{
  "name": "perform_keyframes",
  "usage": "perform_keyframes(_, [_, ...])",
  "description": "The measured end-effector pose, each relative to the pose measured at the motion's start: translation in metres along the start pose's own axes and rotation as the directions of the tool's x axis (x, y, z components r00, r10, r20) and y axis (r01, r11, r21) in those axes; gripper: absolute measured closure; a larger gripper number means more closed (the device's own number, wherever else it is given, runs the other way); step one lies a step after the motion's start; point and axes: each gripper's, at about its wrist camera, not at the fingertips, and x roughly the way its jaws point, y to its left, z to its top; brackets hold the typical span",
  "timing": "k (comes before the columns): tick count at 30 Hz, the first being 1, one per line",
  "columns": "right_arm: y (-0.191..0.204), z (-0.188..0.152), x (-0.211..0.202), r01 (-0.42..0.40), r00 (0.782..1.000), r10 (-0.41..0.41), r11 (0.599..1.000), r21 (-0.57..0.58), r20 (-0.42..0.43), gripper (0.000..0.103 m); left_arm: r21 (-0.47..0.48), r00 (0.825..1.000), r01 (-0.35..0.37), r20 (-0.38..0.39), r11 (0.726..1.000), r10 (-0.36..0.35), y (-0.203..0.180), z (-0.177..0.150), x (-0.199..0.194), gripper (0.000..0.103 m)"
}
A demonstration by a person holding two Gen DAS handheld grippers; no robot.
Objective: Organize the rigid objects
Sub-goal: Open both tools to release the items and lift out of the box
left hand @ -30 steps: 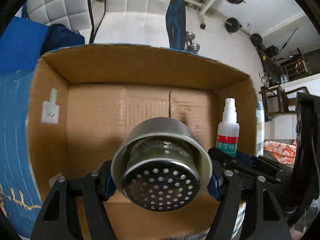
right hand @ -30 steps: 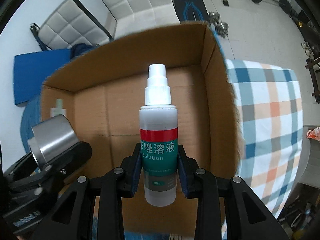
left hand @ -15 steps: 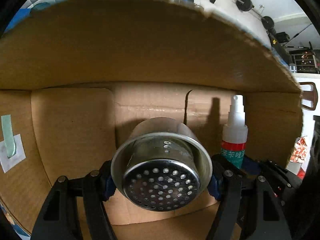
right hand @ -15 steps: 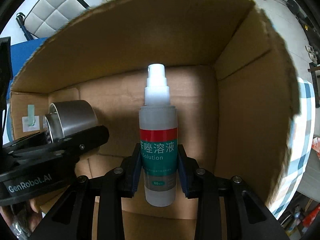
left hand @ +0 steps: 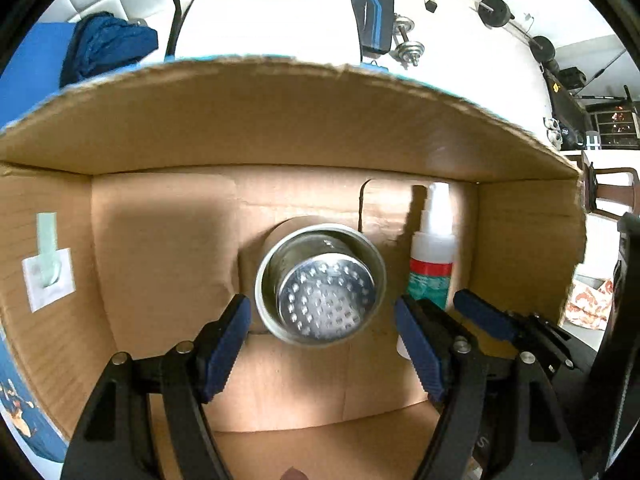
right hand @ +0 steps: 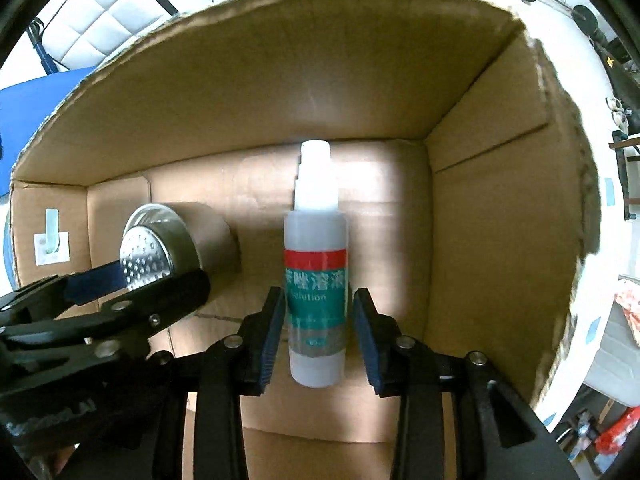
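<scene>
One metal strainer cup (left hand: 320,284), one spray bottle (right hand: 316,280), one cardboard box (left hand: 280,128), left tool (left hand: 322,344) and right tool (right hand: 316,340) level inside, both spread apart, touching nothing.

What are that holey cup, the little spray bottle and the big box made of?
Holey cup: apparently stainless steel, shiny, with mirror-like glare and a punched perforated base.
Spray bottle: looks like translucent, matte, milky plastic, with a white pump top and a printed red and green label.
Box: brown corrugated cardboard, dull finish, with a rough torn rim and visible fold creases.
</scene>
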Motion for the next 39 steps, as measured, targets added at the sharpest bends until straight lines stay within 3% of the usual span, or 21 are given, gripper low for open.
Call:
perform_keyframes(8, [0.006,-0.035,-0.024,0.002,0.999,-0.002,1.000,-0.004,0.033,0.050,-0.023,0.995,-0.038,0.090,0.999,0.040,0.003,-0.042,-0.039,0.027])
perform_keyframes(10, [0.007,-0.046,-0.031,0.012,0.999,-0.012,1.000,-0.002,0.048,0.047,-0.038,0.989,-0.059,0.131,0.998,0.063,0.007,-0.058,-0.053,0.015])
perform_keyframes(13, [0.008,-0.063,-0.042,0.011,0.997,-0.011,1.000,-0.001,0.073,0.031,-0.054,0.974,-0.106,0.198,0.993,0.115,0.019,-0.072,-0.075,0.003])
perform_keyframes(15, [0.013,-0.079,-0.052,0.020,0.995,-0.021,1.000,0.005,0.101,0.005,-0.066,0.960,-0.151,0.229,0.986,0.162,0.033,-0.086,-0.076,0.002])
perform_keyframes(16, [0.016,-0.086,-0.056,0.028,0.993,-0.028,1.000,0.001,0.116,0.000,-0.065,0.952,-0.164,0.250,0.984,0.175,0.030,-0.097,-0.082,0.002])
perform_keyframes(19, [0.021,-0.111,-0.073,0.062,0.984,-0.061,0.998,-0.003,0.169,0.000,-0.069,0.927,-0.163,0.330,0.984,0.177,0.031,-0.120,-0.099,0.002])
perform_keyframes(23, [0.009,-0.128,-0.104,0.077,0.971,-0.075,0.997,-0.002,0.225,0.000,-0.062,0.915,-0.164,0.365,0.984,0.175,0.036,-0.142,-0.107,0.002])
perform_keyframes(27, [0.013,-0.144,-0.125,0.099,0.955,-0.092,0.995,-0.010,0.283,0.000,-0.045,0.881,-0.209,0.424,0.977,0.208,0.028,-0.163,-0.120,0.002])
perform_keyframes(30, [0.016,-0.163,-0.144,0.099,0.946,-0.090,0.995,-0.015,0.311,0.000,-0.037,0.871,-0.203,0.450,0.979,0.198,0.027,-0.173,-0.127,0.002])
perform_keyframes(35, [0.020,-0.196,-0.169,0.086,0.934,-0.072,0.996,-0.025,0.350,0.000,-0.017,0.833,-0.224,0.515,0.975,0.200,0.015,-0.201,-0.144,0.002])
perform_keyframes(39, [0.020,-0.216,-0.186,0.069,0.927,-0.054,0.997,-0.028,0.371,0.000,-0.004,0.823,-0.210,0.539,0.978,0.179,0.008,-0.222,-0.160,0.002])
